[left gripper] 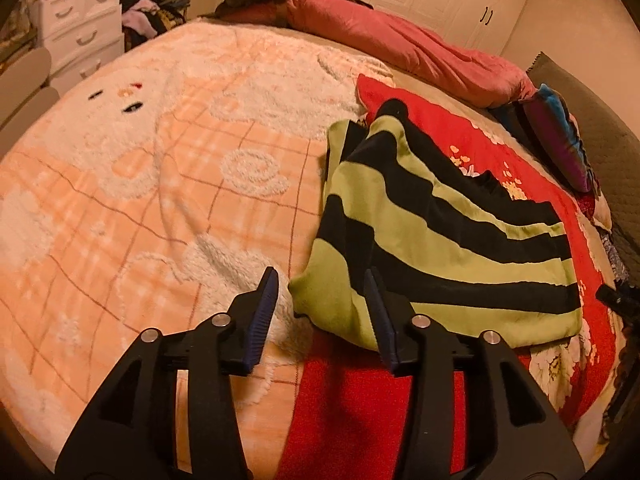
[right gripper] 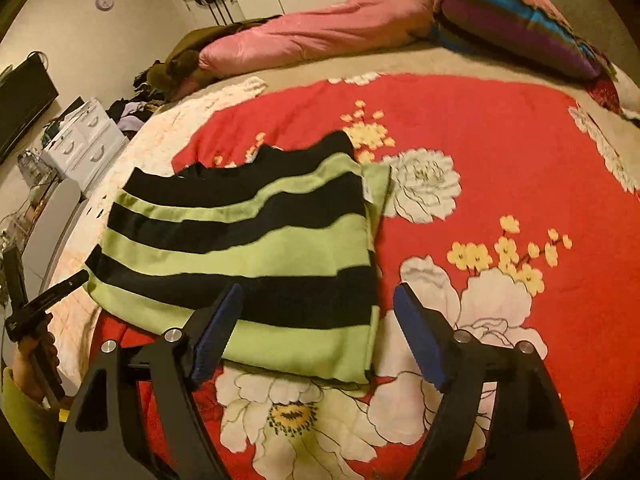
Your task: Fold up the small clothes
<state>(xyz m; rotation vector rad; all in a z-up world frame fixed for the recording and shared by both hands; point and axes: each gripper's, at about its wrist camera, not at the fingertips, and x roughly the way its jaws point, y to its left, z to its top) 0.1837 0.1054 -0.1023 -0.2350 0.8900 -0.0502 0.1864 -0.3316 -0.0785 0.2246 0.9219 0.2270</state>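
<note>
A green and black striped garment (left gripper: 436,236) lies on the bed, folded into a rough rectangle, partly on the red floral blanket (left gripper: 360,396). It also shows in the right wrist view (right gripper: 256,252). My left gripper (left gripper: 322,276) is open and empty, hovering over the garment's near left corner. My right gripper (right gripper: 318,292) is open and empty, its jaws straddling the garment's near right corner just above it. The left gripper also shows at the left edge of the right wrist view (right gripper: 44,300), held in a hand.
An orange and white fleece blanket (left gripper: 152,184) covers the bed's left part. A pink quilt (right gripper: 320,36) and a striped blue and purple pillow (right gripper: 516,20) lie along the far side. White drawers (left gripper: 80,28) and piled clothes (left gripper: 160,4) stand beyond the bed.
</note>
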